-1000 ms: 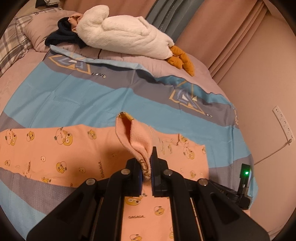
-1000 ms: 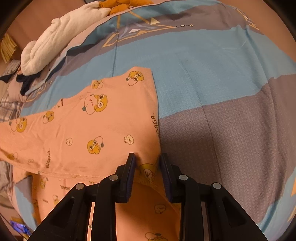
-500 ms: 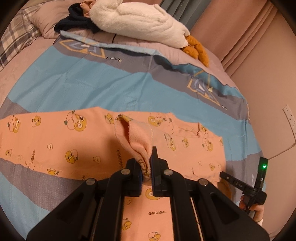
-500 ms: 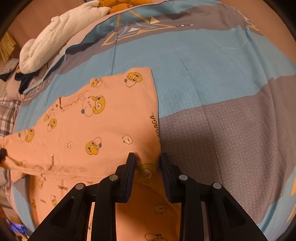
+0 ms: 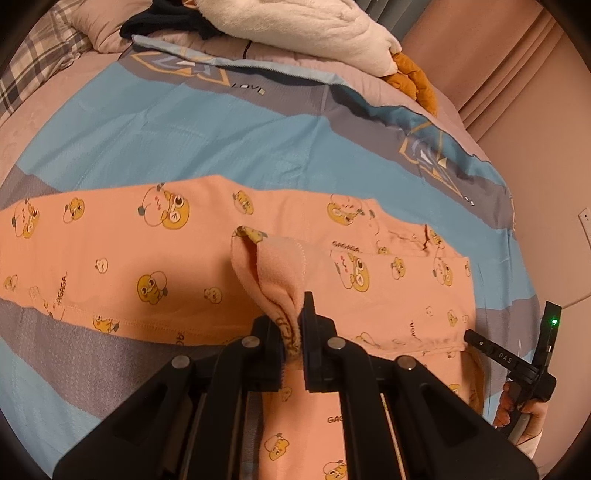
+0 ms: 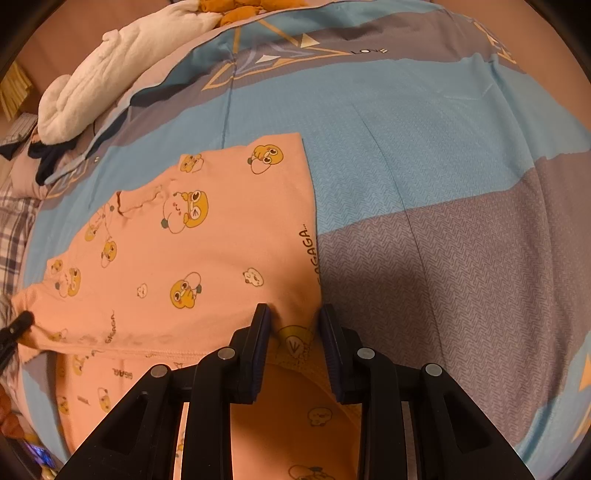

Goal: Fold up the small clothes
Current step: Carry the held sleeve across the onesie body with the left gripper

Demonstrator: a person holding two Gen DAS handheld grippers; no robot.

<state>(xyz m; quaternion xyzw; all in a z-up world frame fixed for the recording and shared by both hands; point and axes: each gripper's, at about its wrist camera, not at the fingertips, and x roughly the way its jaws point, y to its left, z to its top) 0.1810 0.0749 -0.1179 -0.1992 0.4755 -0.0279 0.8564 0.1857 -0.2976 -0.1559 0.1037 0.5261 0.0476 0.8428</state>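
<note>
A peach garment [image 5: 147, 251] printed with yellow cartoon ducks lies spread across the bed. My left gripper [image 5: 295, 314] is shut on a raised fold of its edge, and the cloth stands up in a loop in front of the pads. In the right wrist view the same garment [image 6: 221, 251] stretches away to the left. My right gripper [image 6: 293, 317] holds a thick bunch of its near edge, which fills the gap between the fingers. The right gripper's handle [image 5: 517, 362], held in a hand, shows at the left wrist view's right edge.
The bed is covered by a blue and grey duvet [image 6: 443, 147]. A white fluffy blanket [image 5: 314, 26], an orange plush toy [image 5: 413, 81] and dark clothes lie at its far end. A plaid pillow [image 5: 33, 66] is at the left, and a pink wall with a socket [image 5: 585, 218] at the right.
My left gripper has sunk toward the bed with the fold still in it, and more of the garment now lies flat. The right gripper has stayed put.
</note>
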